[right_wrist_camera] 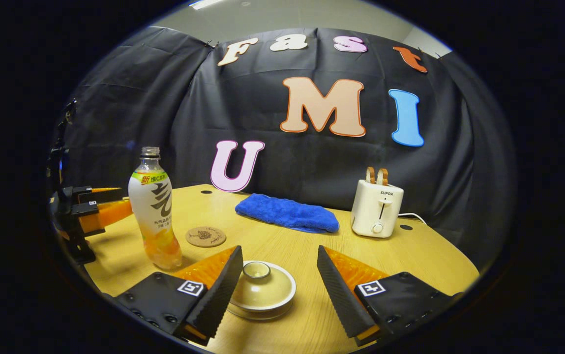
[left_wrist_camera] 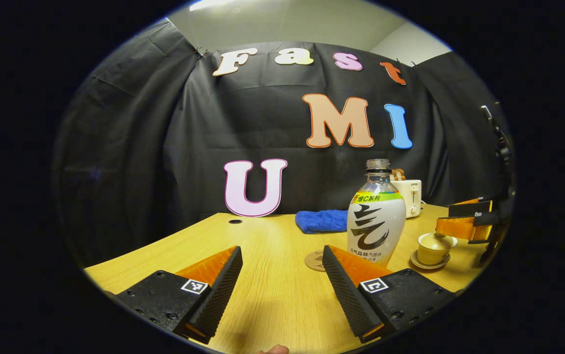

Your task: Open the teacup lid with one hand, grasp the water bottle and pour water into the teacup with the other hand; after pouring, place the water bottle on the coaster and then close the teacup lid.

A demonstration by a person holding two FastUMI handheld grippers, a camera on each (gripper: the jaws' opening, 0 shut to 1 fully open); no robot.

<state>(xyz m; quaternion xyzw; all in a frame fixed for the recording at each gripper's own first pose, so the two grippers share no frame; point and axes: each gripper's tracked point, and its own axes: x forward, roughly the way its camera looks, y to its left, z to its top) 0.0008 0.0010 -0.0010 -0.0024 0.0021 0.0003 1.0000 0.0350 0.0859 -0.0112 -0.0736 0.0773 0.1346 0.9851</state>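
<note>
A capless water bottle (left_wrist_camera: 376,216) with a white label stands upright on the wooden table, just beyond my left gripper (left_wrist_camera: 282,280), which is open and empty. The same water bottle (right_wrist_camera: 154,211) stands at the left in the right gripper view. A round cork coaster (left_wrist_camera: 315,260) lies beside it; the coaster (right_wrist_camera: 205,236) is bare. The cream teacup (right_wrist_camera: 261,287) sits on its saucer with its lid (right_wrist_camera: 256,270) on, between the open fingers of my right gripper (right_wrist_camera: 277,280). The teacup (left_wrist_camera: 434,248) is right of the bottle, with the right gripper (left_wrist_camera: 464,221) behind it.
A blue cloth (right_wrist_camera: 287,212) lies folded at the back of the table (right_wrist_camera: 434,265). A white toaster (right_wrist_camera: 376,207) with bread slices stands at the back right. The left gripper (right_wrist_camera: 90,209) hovers at the table's left edge.
</note>
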